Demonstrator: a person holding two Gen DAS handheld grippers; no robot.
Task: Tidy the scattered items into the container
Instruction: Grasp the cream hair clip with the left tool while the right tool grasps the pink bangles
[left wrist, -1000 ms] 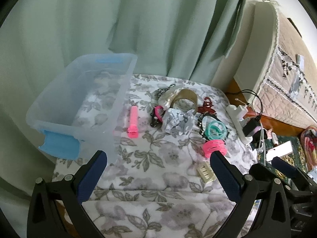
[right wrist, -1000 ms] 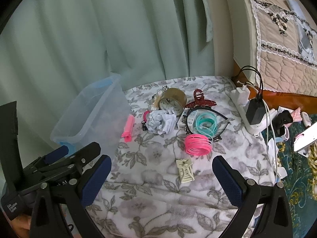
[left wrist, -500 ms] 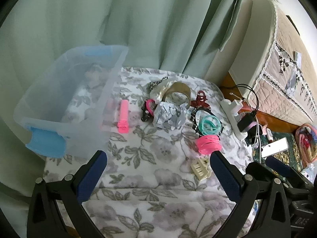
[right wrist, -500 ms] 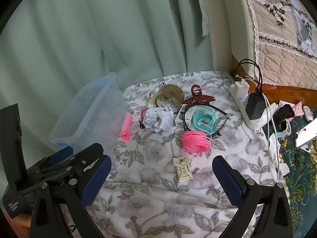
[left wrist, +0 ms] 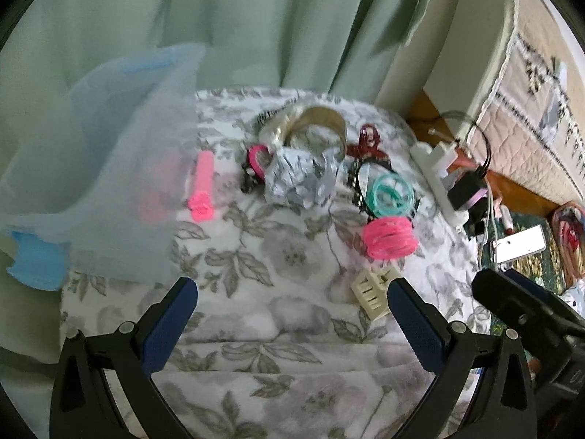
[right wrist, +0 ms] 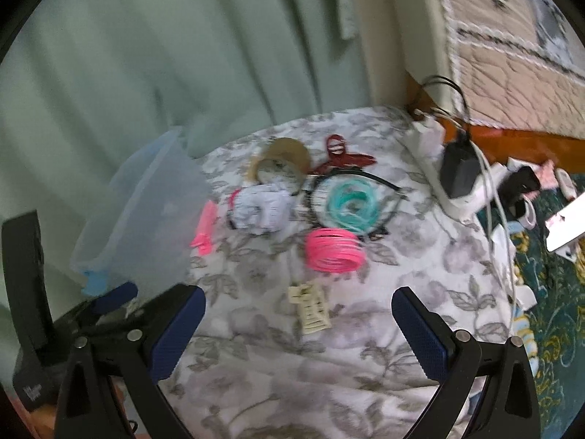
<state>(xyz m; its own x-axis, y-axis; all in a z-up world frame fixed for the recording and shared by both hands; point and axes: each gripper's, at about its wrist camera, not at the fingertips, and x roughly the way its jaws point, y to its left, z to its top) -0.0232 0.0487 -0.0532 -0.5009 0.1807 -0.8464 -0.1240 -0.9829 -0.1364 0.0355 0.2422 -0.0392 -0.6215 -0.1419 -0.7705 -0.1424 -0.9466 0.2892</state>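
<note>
a: both tools are seen spread wide, nothing gripped. left tool (left wrist: 292, 314), right tool (right wrist: 298, 325).

b: the container (left wrist: 91, 168) is found at the left edge of the floral blanket (left wrist: 278, 329); its inside is blurred.

a: the cream clip (right wrist: 310, 309) is seen just ahead of the right tool, the pink coil (right wrist: 334, 250) beyond it.

b: risk is judged here: on soft fabric the flat clip could be pushed down or slid away, and the packed far cluster could be snagged.

Each gripper, the left gripper (left wrist: 292, 314) and the right gripper (right wrist: 298, 323), has black plastic arms with silver screws and two blue textured pads (right wrist: 179, 333) at the fingertips.
</note>
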